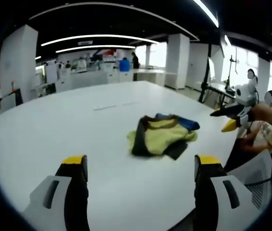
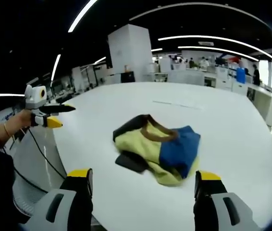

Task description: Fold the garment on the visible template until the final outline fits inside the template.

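Observation:
A crumpled garment of yellow, blue, brown and black cloth lies bunched on the white table. My left gripper hovers open short of it, nothing between its yellow-tipped jaws. Held by a hand, my right gripper comes in from the right, above the table edge beside the cloth. In the right gripper view the garment shows its blue panel and brown collar, and my right gripper is open just before it. The left gripper hangs at the left past the table rim. Faint thin marks lie on the table beyond the cloth.
The table is broad and round-edged, with bare surface all around the garment. A seated person is at the right edge by a mesh chair. Desks, pillars and people stand far behind.

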Available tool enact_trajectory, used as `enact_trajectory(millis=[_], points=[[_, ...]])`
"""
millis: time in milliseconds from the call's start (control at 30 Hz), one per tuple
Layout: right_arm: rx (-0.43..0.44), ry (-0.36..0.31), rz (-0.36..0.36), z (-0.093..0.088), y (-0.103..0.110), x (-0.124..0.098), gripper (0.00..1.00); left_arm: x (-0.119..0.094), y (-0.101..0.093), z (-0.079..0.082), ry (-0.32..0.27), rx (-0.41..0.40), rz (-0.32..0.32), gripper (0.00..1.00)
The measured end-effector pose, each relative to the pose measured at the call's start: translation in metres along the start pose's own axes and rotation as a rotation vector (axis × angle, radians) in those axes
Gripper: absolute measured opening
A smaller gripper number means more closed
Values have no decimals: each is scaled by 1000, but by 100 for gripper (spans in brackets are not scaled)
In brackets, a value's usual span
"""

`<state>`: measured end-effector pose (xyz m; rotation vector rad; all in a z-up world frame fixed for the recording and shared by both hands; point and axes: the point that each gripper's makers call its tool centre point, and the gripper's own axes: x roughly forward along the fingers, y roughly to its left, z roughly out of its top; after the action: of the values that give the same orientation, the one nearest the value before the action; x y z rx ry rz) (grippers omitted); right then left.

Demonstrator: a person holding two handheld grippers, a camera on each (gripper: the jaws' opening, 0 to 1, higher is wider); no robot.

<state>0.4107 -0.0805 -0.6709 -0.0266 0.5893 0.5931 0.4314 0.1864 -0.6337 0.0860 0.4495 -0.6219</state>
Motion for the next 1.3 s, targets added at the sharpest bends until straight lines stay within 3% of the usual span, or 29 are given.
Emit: enact_trajectory(millis=[333, 633, 900, 1300], points=[[9, -14, 6, 5, -5, 3, 83, 3, -1, 3, -4, -15, -10, 81], [-14, -20, 23, 18, -15, 12, 77, 19, 0, 8, 28, 41, -55, 77], [-25, 19, 58, 19, -24, 32, 66, 42, 4, 13, 27, 52, -96, 69], [14, 71, 80, 18, -48, 67, 53, 86, 12, 13, 14, -13, -137, 49]])
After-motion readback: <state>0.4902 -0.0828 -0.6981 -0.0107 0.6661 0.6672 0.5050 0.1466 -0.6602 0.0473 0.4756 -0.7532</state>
